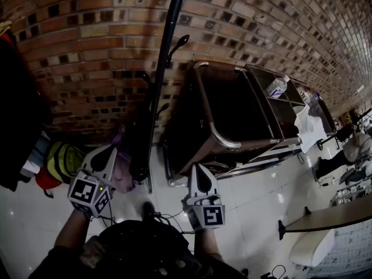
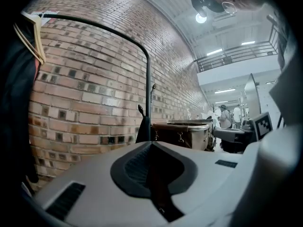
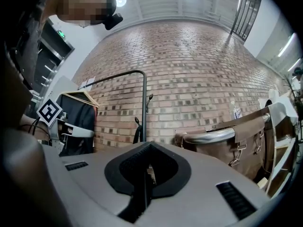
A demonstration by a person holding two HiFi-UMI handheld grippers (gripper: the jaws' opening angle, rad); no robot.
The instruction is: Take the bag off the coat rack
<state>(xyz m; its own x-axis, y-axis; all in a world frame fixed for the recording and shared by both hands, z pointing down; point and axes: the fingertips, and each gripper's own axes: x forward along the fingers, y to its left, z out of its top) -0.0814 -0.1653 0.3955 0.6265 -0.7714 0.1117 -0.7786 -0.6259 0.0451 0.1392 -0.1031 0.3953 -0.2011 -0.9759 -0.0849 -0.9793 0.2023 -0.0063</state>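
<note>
The black coat rack pole (image 1: 164, 57) stands against the brick wall, with hooks sticking out of it. A dark bag (image 1: 139, 147) hangs low on the pole; it also shows as a dark shape beside the pole (image 2: 142, 132) and again in the right gripper view (image 3: 137, 134). My left gripper (image 1: 110, 150) is shut and holds nothing, just left of the bag and short of it. My right gripper (image 1: 197, 167) is shut and holds nothing too, to the right of the pole's foot. Both point toward the rack (image 2: 148, 93).
A brown cart with a metal rim (image 1: 216, 133) stands right of the rack. Dark garments (image 1: 17, 115) hang at the left above a yellow-green thing (image 1: 61, 158). A shelf unit holds a bottle (image 1: 278, 87) at the right. A white table (image 1: 343, 215) is at the lower right.
</note>
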